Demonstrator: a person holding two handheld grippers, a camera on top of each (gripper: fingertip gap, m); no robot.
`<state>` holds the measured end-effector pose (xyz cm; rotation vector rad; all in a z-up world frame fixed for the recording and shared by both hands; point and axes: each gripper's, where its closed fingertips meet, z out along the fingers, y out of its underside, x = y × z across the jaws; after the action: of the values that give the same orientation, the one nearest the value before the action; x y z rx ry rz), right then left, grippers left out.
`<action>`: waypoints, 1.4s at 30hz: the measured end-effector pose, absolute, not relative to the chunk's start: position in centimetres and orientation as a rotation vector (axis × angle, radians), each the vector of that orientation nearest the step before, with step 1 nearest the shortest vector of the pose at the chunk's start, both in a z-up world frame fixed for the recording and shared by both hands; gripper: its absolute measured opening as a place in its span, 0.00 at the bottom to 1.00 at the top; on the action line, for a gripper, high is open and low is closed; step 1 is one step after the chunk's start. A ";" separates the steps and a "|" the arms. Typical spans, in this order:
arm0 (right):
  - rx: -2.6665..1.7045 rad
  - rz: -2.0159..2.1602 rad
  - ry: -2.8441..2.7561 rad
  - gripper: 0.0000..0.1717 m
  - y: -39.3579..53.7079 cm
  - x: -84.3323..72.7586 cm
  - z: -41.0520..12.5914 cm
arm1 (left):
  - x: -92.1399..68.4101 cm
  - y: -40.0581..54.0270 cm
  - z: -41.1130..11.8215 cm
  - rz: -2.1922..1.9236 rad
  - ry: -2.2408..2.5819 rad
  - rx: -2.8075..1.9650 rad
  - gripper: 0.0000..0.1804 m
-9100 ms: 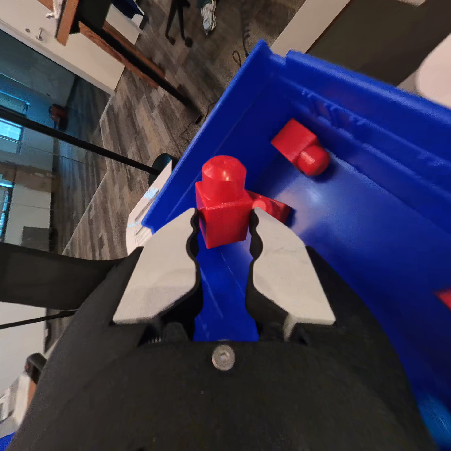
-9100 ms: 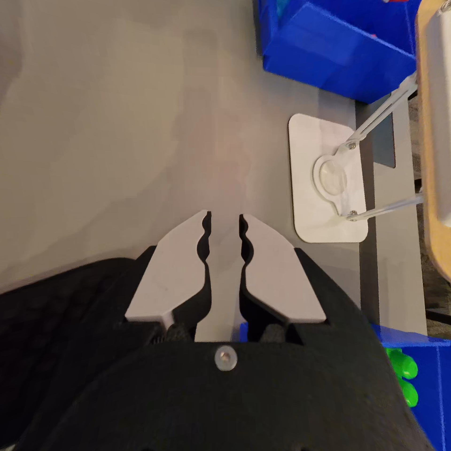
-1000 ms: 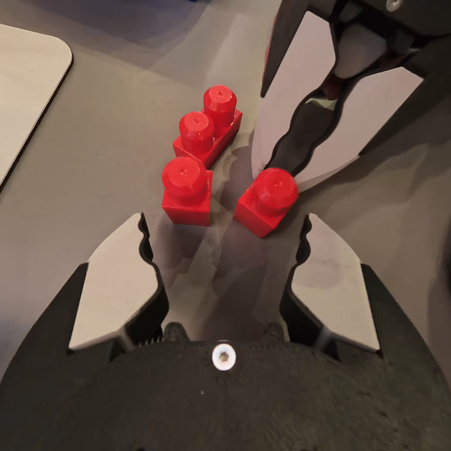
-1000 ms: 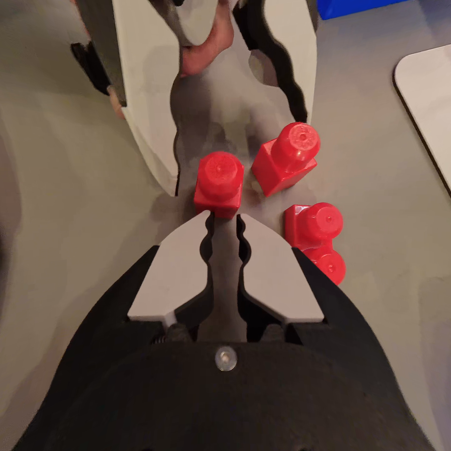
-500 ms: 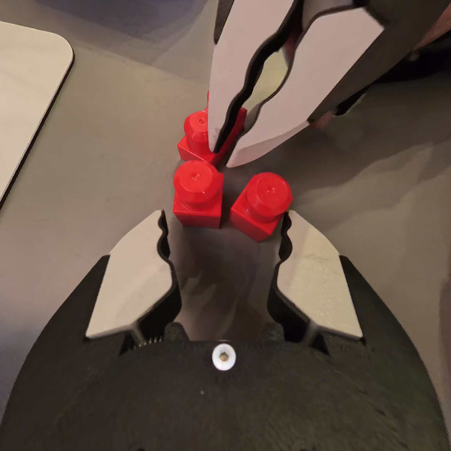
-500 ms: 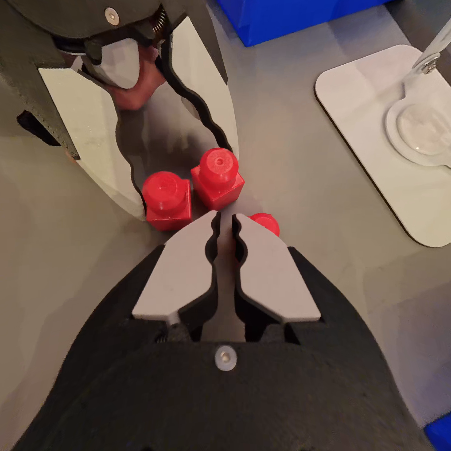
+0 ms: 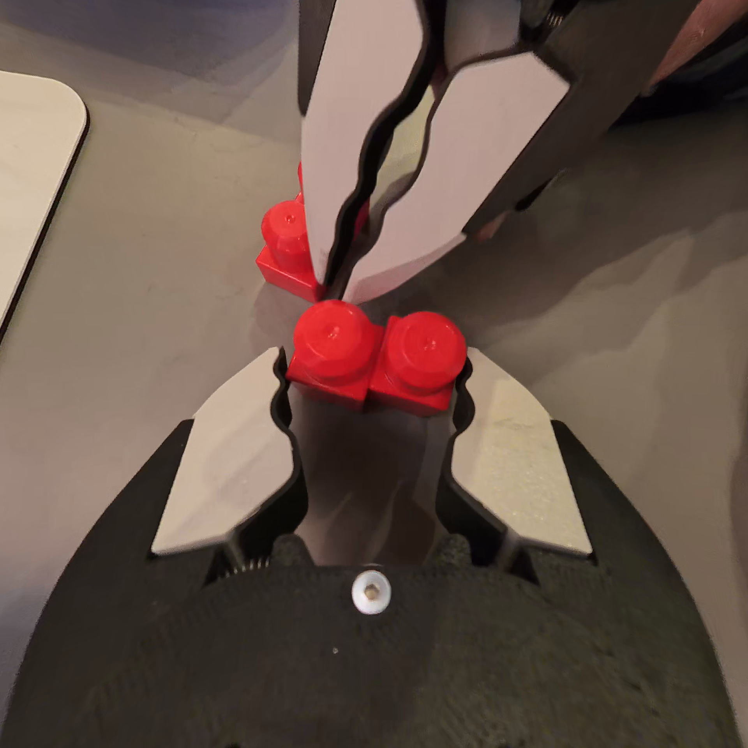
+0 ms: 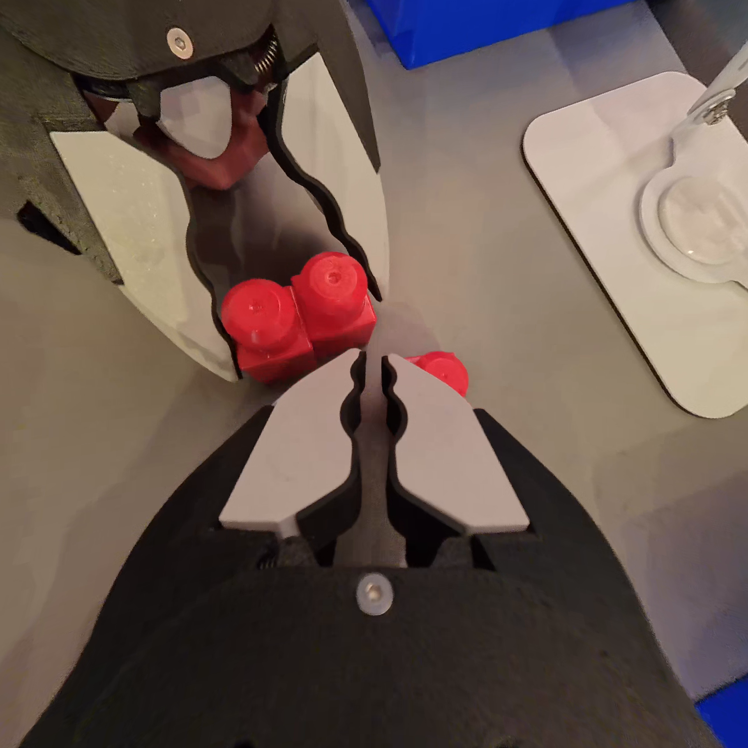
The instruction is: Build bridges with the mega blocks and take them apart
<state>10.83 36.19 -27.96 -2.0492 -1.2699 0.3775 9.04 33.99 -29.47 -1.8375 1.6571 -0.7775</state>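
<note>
While the two single-stud red blocks (image 7: 374, 364) stand side by side on the grey bench (image 7: 162, 324), studs pointing up, the left tongs (image 7: 374, 368) are clamped on the pair, one pad against each outer face. Together the two blocks make a short row whose long axis runs straight across from pad to pad. Just beyond this pair lies a two-stud red block (image 7: 285, 251), also studs up, its long axis running away from the pair. The right tongs (image 8: 373, 358) hang over that longer block, nearly together with only a thin slit between the tips and nothing gripped. A white board (image 8: 631, 210) lies well off from the pair.
</note>
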 end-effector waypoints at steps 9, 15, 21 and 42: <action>-2.090 0.505 -1.343 0.02 33.3 10.0 -28.9 | 7.8 33.6 -29.9 -0.769 1.694 -1.859 0.48; -2.090 0.525 -1.336 0.02 33.3 9.5 -29.0 | 8.3 33.3 -30.1 -0.749 1.734 -1.841 0.43; -2.087 0.526 -1.348 0.01 33.1 9.5 -29.1 | 8.5 33.2 -30.3 -0.751 1.759 -1.839 0.42; -2.100 0.467 -1.314 0.01 34.1 9.7 -29.2 | 7.7 33.8 -30.4 -0.689 1.828 -1.769 0.43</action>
<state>9.74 34.13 -29.17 -2.0996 -1.3138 0.4674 7.66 33.78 -30.38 -1.7686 1.8284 -0.6886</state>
